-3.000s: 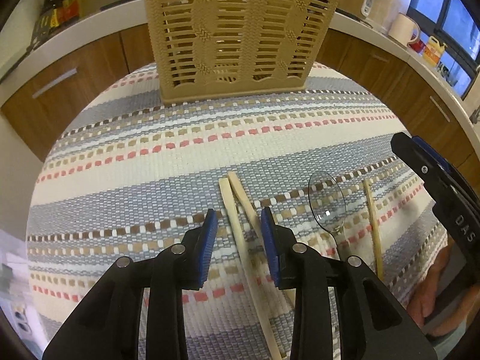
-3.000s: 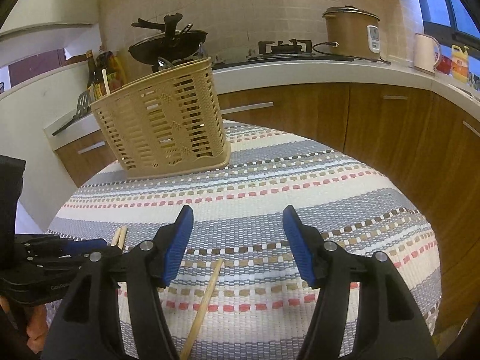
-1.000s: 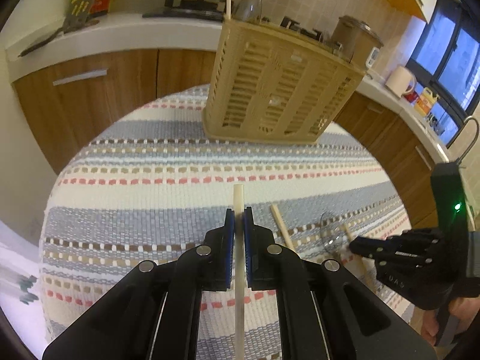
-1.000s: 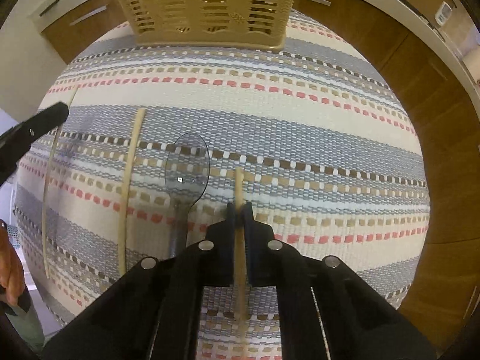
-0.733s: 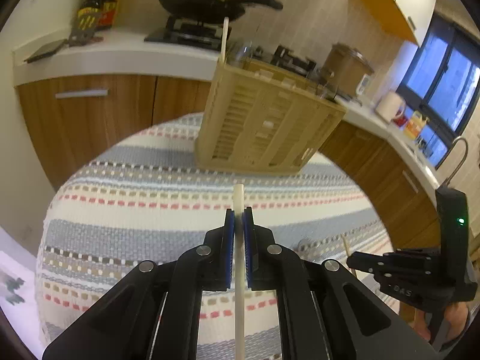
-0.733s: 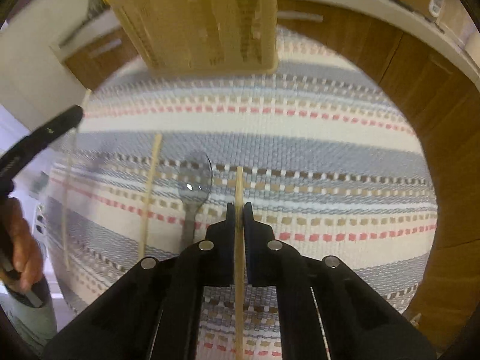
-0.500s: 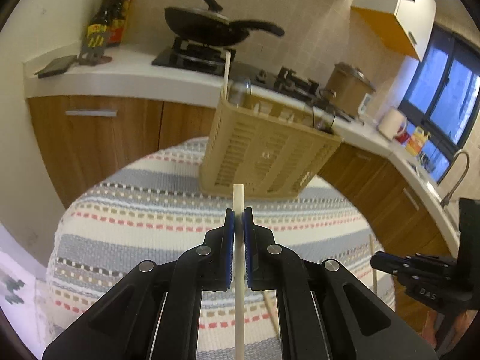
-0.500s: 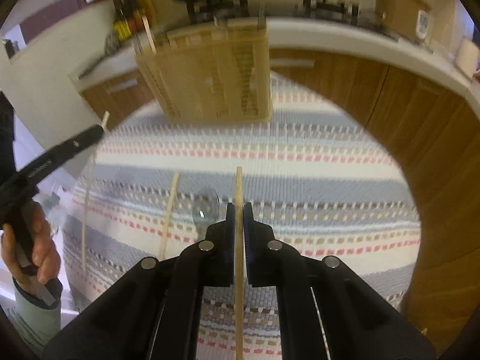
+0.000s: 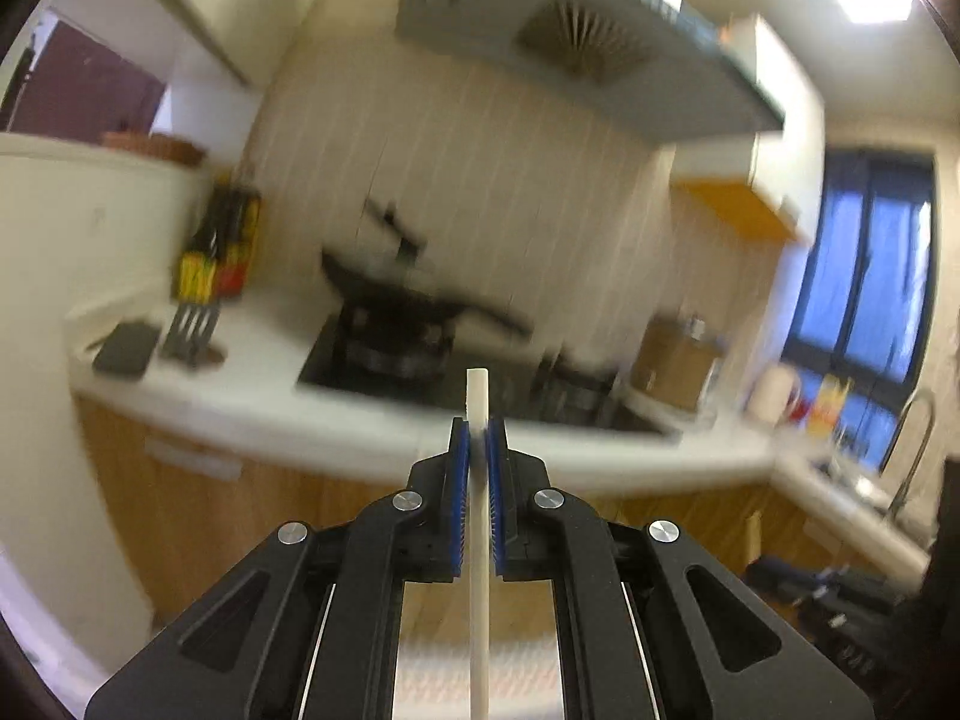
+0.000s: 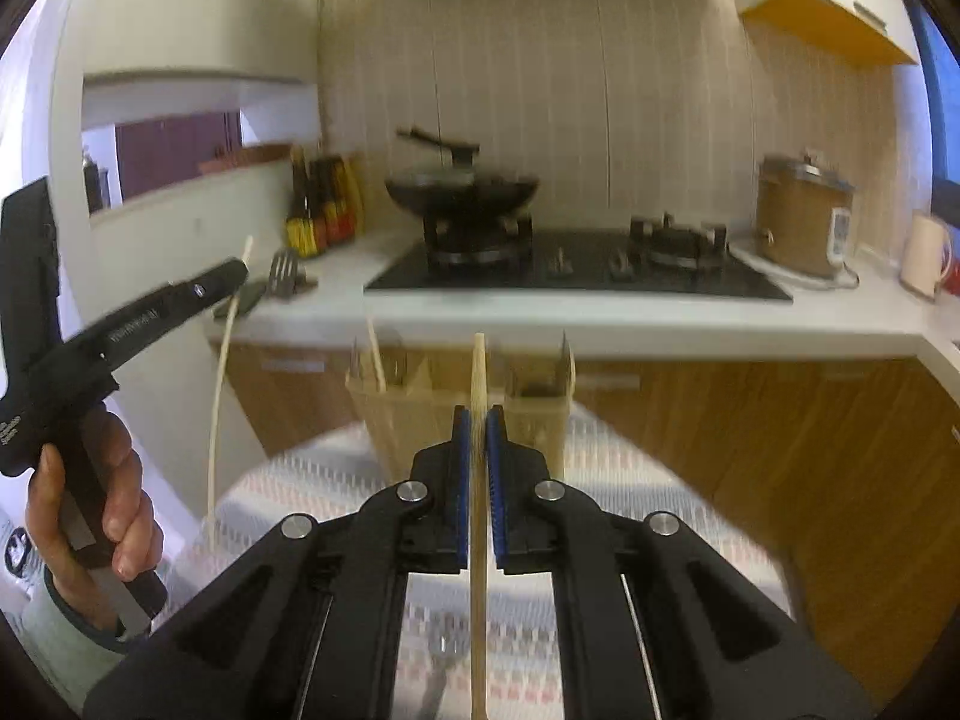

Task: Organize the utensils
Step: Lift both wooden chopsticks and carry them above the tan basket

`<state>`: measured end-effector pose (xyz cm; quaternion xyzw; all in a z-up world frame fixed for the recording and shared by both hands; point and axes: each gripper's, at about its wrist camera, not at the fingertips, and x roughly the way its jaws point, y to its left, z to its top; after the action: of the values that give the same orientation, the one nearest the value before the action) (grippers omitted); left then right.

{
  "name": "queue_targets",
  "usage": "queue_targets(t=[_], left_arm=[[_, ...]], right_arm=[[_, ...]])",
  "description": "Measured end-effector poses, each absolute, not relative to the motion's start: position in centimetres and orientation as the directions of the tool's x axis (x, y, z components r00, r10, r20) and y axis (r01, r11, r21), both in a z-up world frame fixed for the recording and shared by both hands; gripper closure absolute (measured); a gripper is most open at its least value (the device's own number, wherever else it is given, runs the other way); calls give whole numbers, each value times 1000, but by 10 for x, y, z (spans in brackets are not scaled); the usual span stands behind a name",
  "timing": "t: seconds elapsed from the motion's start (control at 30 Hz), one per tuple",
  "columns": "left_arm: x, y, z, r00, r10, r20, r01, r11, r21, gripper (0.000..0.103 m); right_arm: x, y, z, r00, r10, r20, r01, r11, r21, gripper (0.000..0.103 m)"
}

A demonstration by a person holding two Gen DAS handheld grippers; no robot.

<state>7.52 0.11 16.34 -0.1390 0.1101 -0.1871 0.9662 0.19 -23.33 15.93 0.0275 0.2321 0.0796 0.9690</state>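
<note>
Since half a second ago I am seeing the left wrist view swing up off the striped tablecloth: the beige basket that filled the middle has dropped out of that view, and the blurred stove and wok [image 9: 414,294] are now sitting straight ahead. The right wrist view is tilting up too, so the tablecloth [image 10: 336,480] is shrinking to the bottom and the utensil basket [image 10: 420,414] is showing just past the fingertips. My left gripper [image 9: 478,438] is clenched on a pale chopstick [image 9: 478,540], whose tip is sticking out a little beyond the blue pads [image 9: 459,462] while the rest is running back between the fingers. My right gripper [image 10: 478,426] is likewise clamped on a tan wooden chopstick [image 10: 478,540], its end poking up in front of the basket. In the right wrist view I am also seeing the person's hand [image 10: 90,510] holding the left gripper's handle at the left edge, with its chopstick hanging down, well to the left of the basket. One more stick [image 10: 377,360] is standing in the basket's left compartment.
</note>
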Motion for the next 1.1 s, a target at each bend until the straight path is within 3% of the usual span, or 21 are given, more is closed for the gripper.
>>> queue_targets(t=[0.23,0.4,0.7,1.1], left_arm=[[98,-7,182,931,-362,54,355,857,-373,99],[119,-4,172,948,-283,146,319,842,-435,99],[161,-8,136,968,-193,158,246,850,-465,99],[164,-8,120,978,-108,181,176,889,-422,97]], right_arm=[[50,-245,185,932,187,-312,-153,979,131,99],[85,-257,192,966,143,-215,-107,979,172,99],[117,-271,185,992,78,-99,-56,975,213,99],[121,-252,157,998,42,-44,-36,990,133,99]])
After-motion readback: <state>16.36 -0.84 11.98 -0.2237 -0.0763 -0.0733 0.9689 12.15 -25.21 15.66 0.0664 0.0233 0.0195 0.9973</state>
